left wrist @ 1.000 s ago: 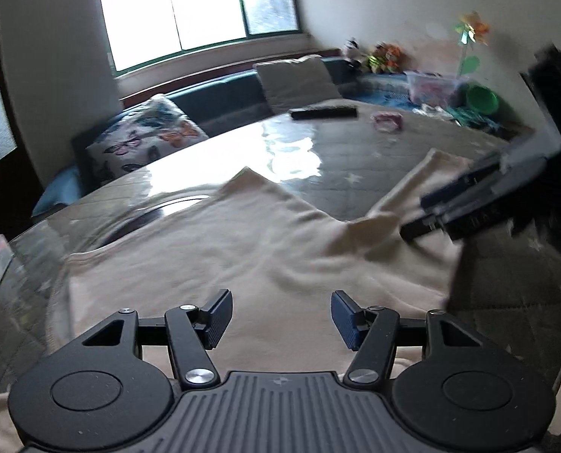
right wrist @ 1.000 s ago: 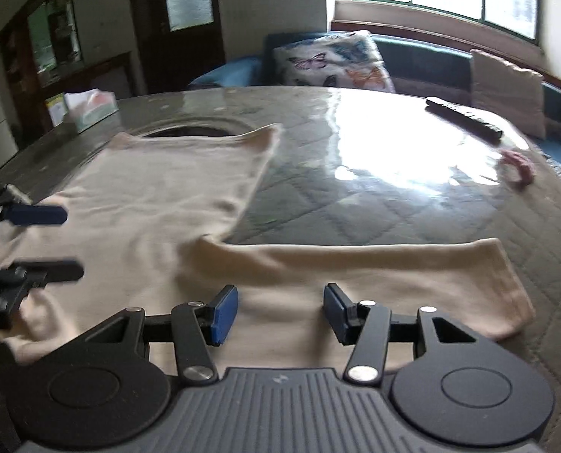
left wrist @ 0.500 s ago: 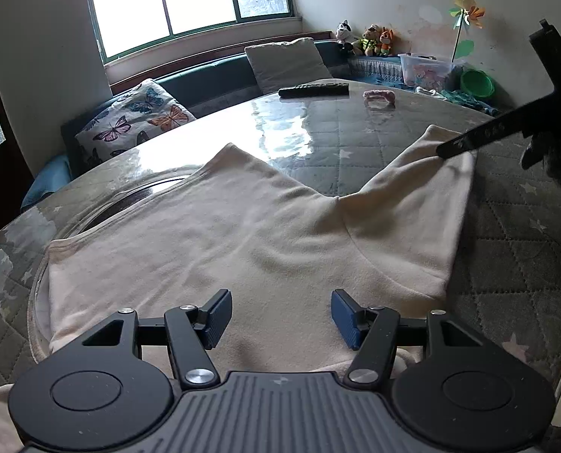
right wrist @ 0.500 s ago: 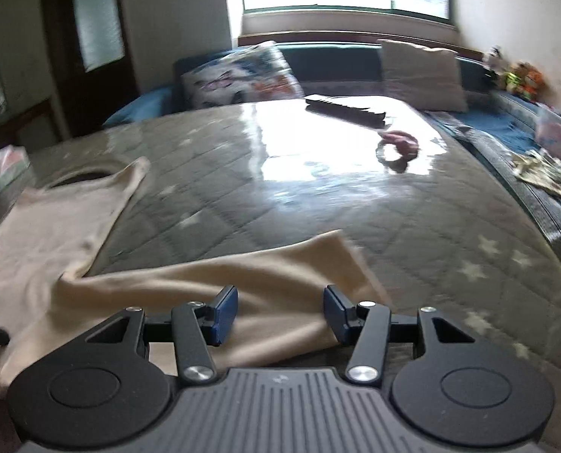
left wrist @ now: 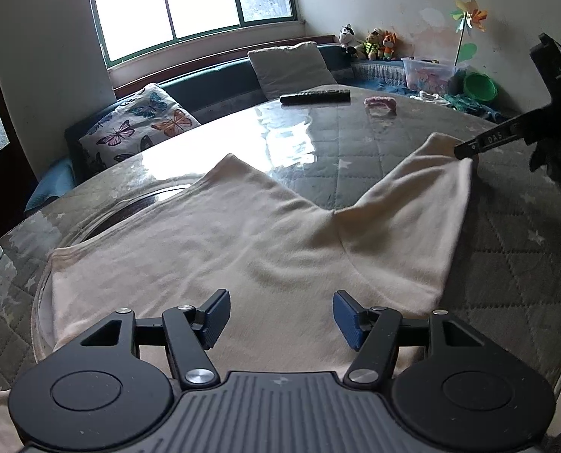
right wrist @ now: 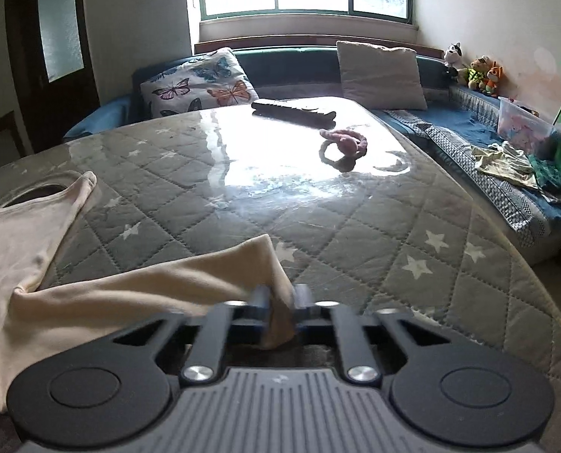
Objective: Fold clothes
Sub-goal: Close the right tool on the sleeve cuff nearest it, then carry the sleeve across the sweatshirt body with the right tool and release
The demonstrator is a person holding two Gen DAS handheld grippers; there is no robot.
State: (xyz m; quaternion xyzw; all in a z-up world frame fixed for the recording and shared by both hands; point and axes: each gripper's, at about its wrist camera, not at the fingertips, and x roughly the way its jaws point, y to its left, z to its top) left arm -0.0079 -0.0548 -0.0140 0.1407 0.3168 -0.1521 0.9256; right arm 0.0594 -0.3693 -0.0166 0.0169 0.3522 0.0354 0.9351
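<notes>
a cream-coloured knit garment (left wrist: pixel 250 249) lies spread over the round table with a grey quilted star-pattern cover under glass (left wrist: pixel 355 139), filling the centre and lower left of the left wrist view. one sleeve (left wrist: pixel 423 204) stretches toward the right edge of that frame, where the right gripper (left wrist: pixel 465 149) pinches its cuff. in the right wrist view that gripper (right wrist: pixel 280 305) sits at lower centre, its blue pads pressed together on the bunched sleeve end (right wrist: pixel 276 317), and the sleeve trails off to the left of the frame. the left gripper (left wrist: pixel 280 315) hovers at the bottom centre of its own view with its fingers spread wide and nothing between them, the garment's body just beyond. a black remote control (right wrist: pixel 293 110) and a pink fabric loop (right wrist: pixel 344 143) lie at the table's far side, upper centre of the frame, well apart from the garment.
</notes>
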